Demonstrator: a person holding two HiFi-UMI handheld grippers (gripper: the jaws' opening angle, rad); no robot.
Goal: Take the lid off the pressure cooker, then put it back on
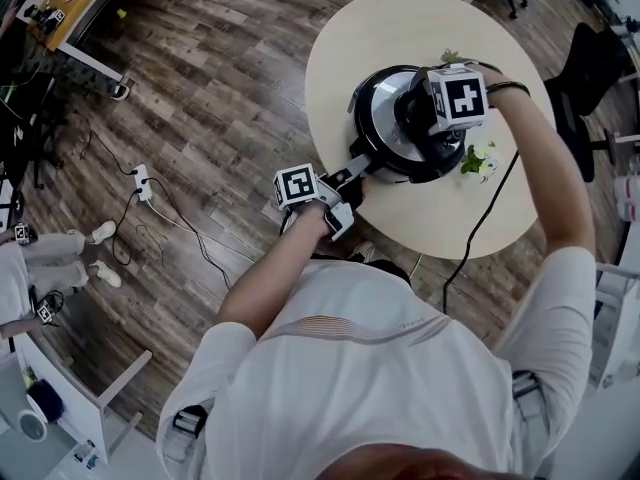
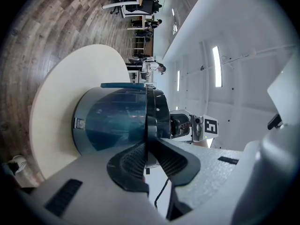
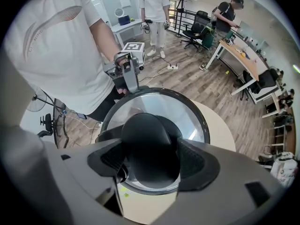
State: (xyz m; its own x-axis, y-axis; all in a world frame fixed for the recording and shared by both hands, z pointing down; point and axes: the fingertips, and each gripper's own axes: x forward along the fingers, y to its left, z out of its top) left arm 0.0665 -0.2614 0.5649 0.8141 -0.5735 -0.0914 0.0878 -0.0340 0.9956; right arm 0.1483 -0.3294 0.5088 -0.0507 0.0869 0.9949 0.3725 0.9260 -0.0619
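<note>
Left tool (image 2: pixel 150 159) clenched on cooker handle (image 1: pixel 356 165); right tool (image 3: pixel 152 159) grasps lid knob (image 3: pixel 143 135); flowers (image 1: pixel 478 158) stand just beside cooker (image 2: pixel 112 121)

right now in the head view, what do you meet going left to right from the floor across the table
power strip on the floor → left gripper → pressure cooker → white flowers → black office chair

Silver lid (image 3: pixel 190 118) w/ black knob (image 3: pixel 145 142), cream table (image 1: pixel 400 28), wood-grain floor (image 1: pixel 220 88)
</note>
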